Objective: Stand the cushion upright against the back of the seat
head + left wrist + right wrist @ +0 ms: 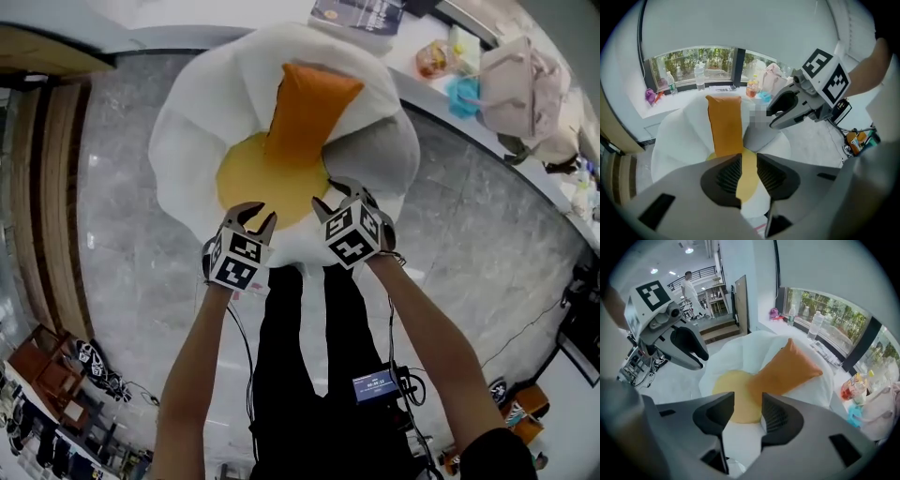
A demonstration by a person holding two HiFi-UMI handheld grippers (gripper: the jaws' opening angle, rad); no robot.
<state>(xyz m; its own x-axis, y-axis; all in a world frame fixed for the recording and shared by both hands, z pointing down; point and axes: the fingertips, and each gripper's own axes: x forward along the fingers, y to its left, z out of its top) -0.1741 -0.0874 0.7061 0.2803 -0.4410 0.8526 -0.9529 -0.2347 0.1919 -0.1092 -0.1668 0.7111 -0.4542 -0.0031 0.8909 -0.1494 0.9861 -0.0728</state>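
Nearest, the left gripper and right gripper hover over the front rim of the white seat, jaws parted and empty, the left narrower. Past the yellow pad, at twelve o'clock, the orange cushion already stands against the seat's back. It looks light, soft and floppy, best pinched at its side edges. Its foot and rear contact are hidden.

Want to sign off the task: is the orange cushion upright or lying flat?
Upright: the cushion stands on end on the yellow seat, leaning against the white back.
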